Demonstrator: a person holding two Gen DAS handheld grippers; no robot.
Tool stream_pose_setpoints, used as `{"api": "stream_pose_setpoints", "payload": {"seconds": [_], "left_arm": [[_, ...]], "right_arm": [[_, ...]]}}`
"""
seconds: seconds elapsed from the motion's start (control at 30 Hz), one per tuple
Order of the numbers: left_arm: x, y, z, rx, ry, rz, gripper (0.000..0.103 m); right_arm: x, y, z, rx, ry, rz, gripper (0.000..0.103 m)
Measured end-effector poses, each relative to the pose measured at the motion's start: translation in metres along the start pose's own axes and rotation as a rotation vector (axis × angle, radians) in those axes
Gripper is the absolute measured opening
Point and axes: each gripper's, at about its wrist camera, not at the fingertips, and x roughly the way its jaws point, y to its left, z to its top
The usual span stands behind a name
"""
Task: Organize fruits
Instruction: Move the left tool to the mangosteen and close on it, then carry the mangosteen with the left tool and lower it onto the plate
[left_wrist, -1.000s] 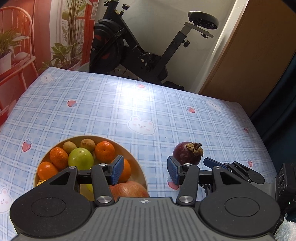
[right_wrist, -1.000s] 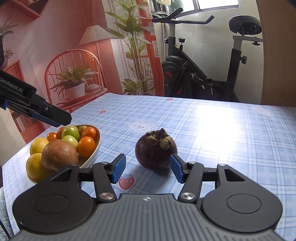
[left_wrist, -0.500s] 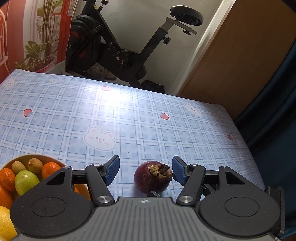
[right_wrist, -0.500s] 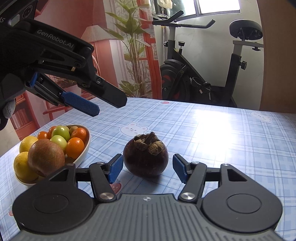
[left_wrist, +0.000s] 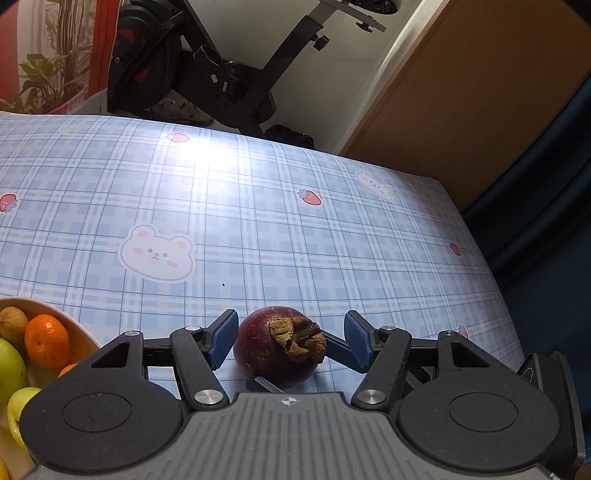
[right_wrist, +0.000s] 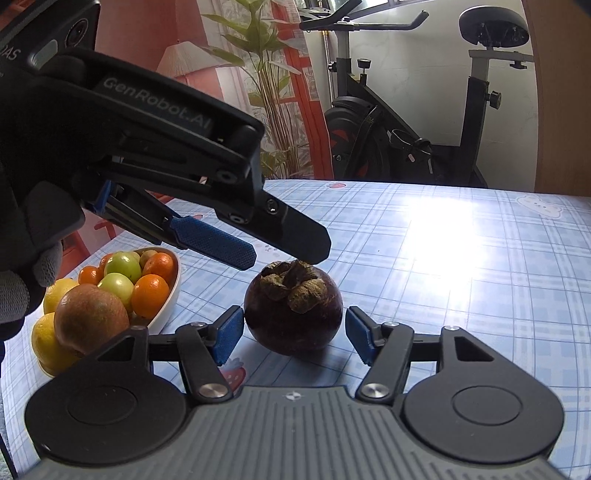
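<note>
Mangosteen (right_wrist: 293, 312): dark purple, dried calyx up, resting on blue plaid tablecloth (right_wrist: 461, 266), just right of fruit bowl (right_wrist: 168, 302).
Left gripper (left_wrist: 290, 341): spread wide, straddling mangosteen from above, pads apart from skin; gloved hand (right_wrist: 22, 236) behind.
Right gripper (right_wrist: 293, 334): released, flanking mangosteen at table level, not touching.
Bowl: oranges, green fruits, lemons, apple.

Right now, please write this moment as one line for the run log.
left gripper: jaws open around mangosteen | right gripper: jaws open around it too | mangosteen on table, ungrasped | bowl: holds other fruits
</note>
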Motion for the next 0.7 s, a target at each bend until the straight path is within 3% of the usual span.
{"api": "stream_pose_setpoints", "payload": {"seconds": [0.7], "left_arm": [[0.016,0.004,-0.001,-0.009,0.023,0.009,0.06]], "right_arm": [[0.006,-0.002,0.001,0.015,0.029,0.011,0.062]]}}
